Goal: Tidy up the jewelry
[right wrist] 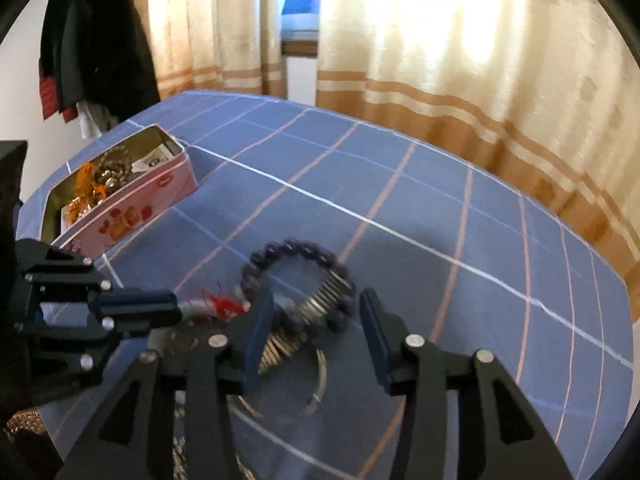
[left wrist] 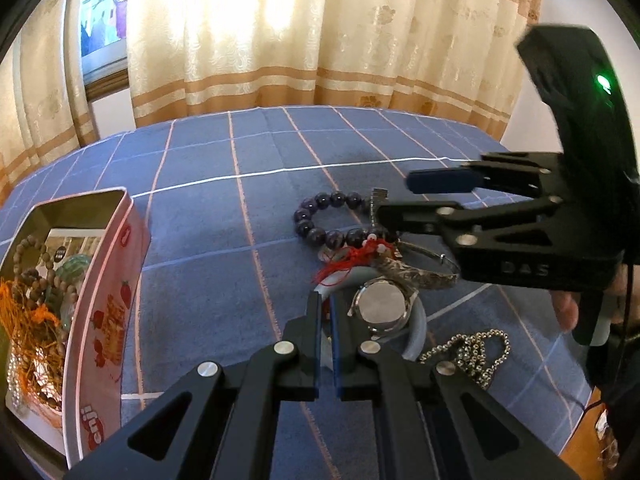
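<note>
A: Listing left to right in the left wrist view. Item one: pink tin (left wrist: 108, 300), lid off, at the left edge of the frame on the blue checked tabletop (left wrist: 240, 152), already holding wooden beads and orange tassels.

B: Item two?

A: Left hand-held gripper (left wrist: 326, 316), bottom centre, jaws nearly together with only a thin slit between them, clamped on nothing I can make out. Just past its tips: the watch (left wrist: 382, 306), case-back up, touching a red cord charm (left wrist: 352, 260).

B: And the purple bead bracelet?

A: Purple bead bracelet (left wrist: 336, 220), centre of frame, lying flat as an open ring. Silver bangle (left wrist: 424, 276) just beside it; ball chain (left wrist: 476, 350) at lower right.

B: Item last?

A: Right hand-held gripper (left wrist: 394, 196), entering from the right edge, jaws apart, tips at the bracelet's right side. In its own view the right hand-held gripper (right wrist: 316, 316) straddles the near arc of the purple bead bracelet (right wrist: 296, 276), which lies dead ahead, centre frame, with a metal stretch band (right wrist: 308, 320) crossing it.

B: Nearer hand?

A: The right, by my reading. The tin (right wrist: 132, 196) sits upper left, well apart.
</note>
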`<state>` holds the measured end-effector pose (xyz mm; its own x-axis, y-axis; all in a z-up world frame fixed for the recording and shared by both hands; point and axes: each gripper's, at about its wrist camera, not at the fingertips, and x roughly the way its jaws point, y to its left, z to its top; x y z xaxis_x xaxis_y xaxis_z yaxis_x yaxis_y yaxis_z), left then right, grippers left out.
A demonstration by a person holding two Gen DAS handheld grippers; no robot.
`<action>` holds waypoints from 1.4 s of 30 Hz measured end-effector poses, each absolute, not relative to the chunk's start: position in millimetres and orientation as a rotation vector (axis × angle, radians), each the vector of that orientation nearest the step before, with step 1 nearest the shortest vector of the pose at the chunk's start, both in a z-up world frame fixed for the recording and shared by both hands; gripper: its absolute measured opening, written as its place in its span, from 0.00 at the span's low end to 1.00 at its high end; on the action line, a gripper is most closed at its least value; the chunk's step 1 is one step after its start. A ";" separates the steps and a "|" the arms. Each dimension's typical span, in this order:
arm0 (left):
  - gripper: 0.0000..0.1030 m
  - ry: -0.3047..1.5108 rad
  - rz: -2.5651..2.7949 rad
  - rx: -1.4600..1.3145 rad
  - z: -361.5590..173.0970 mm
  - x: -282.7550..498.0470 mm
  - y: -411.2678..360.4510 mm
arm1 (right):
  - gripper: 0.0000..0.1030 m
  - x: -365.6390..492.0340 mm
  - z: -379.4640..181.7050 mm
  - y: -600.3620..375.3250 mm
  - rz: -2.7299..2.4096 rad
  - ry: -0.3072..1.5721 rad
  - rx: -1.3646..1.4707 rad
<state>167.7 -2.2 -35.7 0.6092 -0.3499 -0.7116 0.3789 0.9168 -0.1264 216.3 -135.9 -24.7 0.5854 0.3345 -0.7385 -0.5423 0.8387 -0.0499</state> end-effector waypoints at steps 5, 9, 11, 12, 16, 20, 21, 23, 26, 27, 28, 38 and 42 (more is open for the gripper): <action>0.04 0.806 -0.392 0.021 -36.2 167.6 4.2 | 0.47 234.6 -32.8 -104.5 0.561 0.894 -0.368; 0.18 0.793 -0.372 0.013 -34.1 169.5 11.0 | 0.45 248.2 -46.5 -87.2 0.571 0.973 -0.423; 0.60 0.805 -0.344 0.005 -34.8 171.7 15.8 | 0.36 253.2 -51.8 -83.9 0.600 1.017 -0.413; 0.88 0.799 -0.338 0.006 -34.7 171.6 17.6 | 0.20 254.5 -51.5 -84.7 0.615 1.020 -0.395; 0.96 0.802 -0.379 -0.065 -33.4 172.5 25.9 | 0.15 248.7 -48.3 -92.1 0.629 0.972 -0.342; 0.96 0.802 -0.380 -0.074 -32.4 172.7 23.4 | 0.15 235.3 -25.1 -116.0 0.619 0.842 -0.244; 0.96 0.804 -0.387 -0.077 -32.0 172.3 21.8 | 0.15 235.1 -19.7 -120.4 0.618 0.829 -0.220; 0.96 0.802 -0.382 -0.049 -30.5 173.0 14.4 | 0.15 230.5 -6.4 -139.0 0.595 0.776 -0.162; 0.96 0.781 -0.397 -0.012 -24.3 170.9 3.6 | 0.15 227.0 4.6 -158.1 0.560 0.726 -0.109; 0.96 0.777 -0.403 -0.007 -21.7 169.8 1.3 | 0.15 231.8 7.8 -161.2 0.555 0.717 -0.096; 0.96 0.767 -0.401 0.010 -18.4 169.0 -4.4 | 0.15 231.0 9.8 -169.1 0.545 0.704 -0.075; 0.95 0.788 -0.462 0.117 -18.9 176.6 -52.4 | 0.15 215.2 8.9 -217.5 0.449 0.628 -0.001; 0.63 0.859 -0.501 0.139 -28.3 181.8 -69.7 | 0.15 213.9 3.7 -228.2 0.451 0.630 0.028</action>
